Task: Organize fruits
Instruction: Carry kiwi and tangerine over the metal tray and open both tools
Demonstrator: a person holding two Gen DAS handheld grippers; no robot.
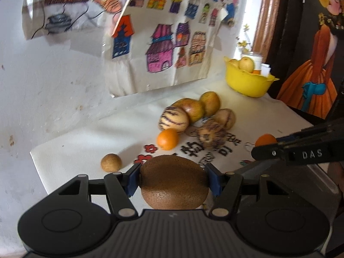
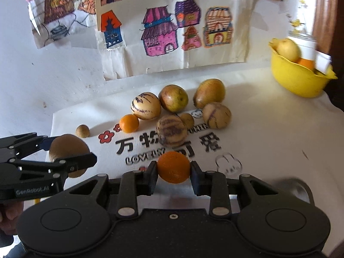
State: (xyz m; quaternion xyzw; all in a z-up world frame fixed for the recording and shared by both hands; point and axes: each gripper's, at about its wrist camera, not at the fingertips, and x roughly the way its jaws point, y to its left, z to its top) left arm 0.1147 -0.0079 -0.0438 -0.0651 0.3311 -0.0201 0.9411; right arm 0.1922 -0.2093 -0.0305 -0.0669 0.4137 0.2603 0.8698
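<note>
White cloth (image 1: 75, 150) covers the table under taped drawings. Low in the left wrist view, the left gripper (image 1: 173, 181) pinches a firm, fuzzy kiwi (image 1: 174, 182) across its middle. Low centre in the right wrist view, the right gripper (image 2: 173, 169) clamps a small, slick orange (image 2: 173, 167) at its widest; the yellow bowl (image 2: 296, 81) sits upper right.

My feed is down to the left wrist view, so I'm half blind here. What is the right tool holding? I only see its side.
Observer: The right tool is shut on a small orange, pinched between both pads.
Operator: In the clump of fruit, how many striped ones are there?
Observer: Three striped melons: one at the left, one in front, one at the right.
Operator: Anything orange inside the yellow bowl?
Observer: Yes, an orange fruit lies in the yellow bowl beside a pale yellow fruit.
</note>
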